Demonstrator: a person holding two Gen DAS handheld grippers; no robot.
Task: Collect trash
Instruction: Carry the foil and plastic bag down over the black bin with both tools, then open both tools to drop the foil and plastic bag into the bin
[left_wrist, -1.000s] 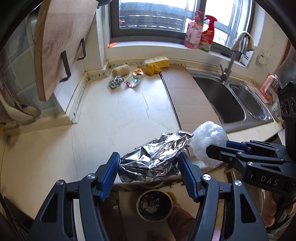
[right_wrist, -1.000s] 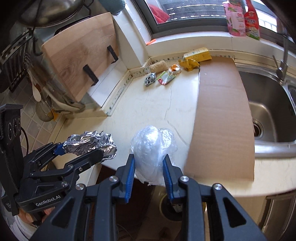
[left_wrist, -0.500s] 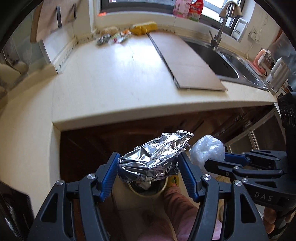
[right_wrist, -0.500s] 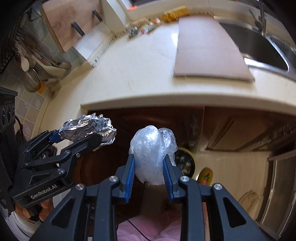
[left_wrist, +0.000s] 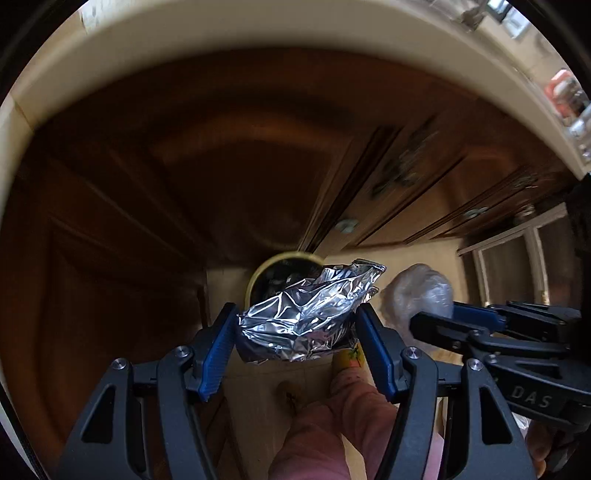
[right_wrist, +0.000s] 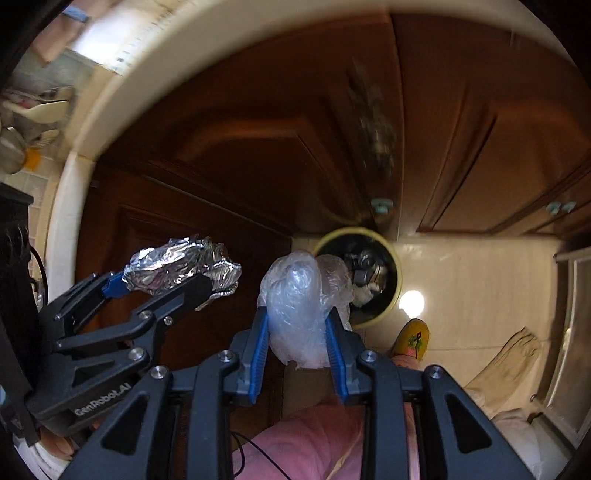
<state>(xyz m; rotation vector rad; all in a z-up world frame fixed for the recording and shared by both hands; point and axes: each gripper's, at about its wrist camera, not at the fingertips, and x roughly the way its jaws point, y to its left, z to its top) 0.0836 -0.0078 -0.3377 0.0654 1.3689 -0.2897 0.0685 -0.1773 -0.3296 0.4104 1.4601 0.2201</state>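
My left gripper (left_wrist: 295, 325) is shut on a crumpled ball of aluminium foil (left_wrist: 306, 317), which also shows at the left of the right wrist view as the foil (right_wrist: 177, 264). My right gripper (right_wrist: 295, 325) is shut on a wad of clear plastic film (right_wrist: 299, 306); the same plastic wad (left_wrist: 421, 291) appears to the right of the foil. Both point steeply down at the floor. A round yellow-rimmed trash bin (right_wrist: 373, 273) with rubbish inside stands on the floor just beyond both loads; the foil hides part of the bin (left_wrist: 273, 273) in the left wrist view.
Dark wooden cabinet doors (right_wrist: 258, 147) fill the background under the pale countertop edge (left_wrist: 184, 40). Cream floor tiles (right_wrist: 472, 288) lie right of the bin. A person's pink-clad legs (right_wrist: 314, 443) and a yellow slipper (right_wrist: 412, 338) are below the grippers.
Both grippers have dropped from counter height to below the counter edge and tilted down toward the floor bin, still holding the foil and the plastic wad.
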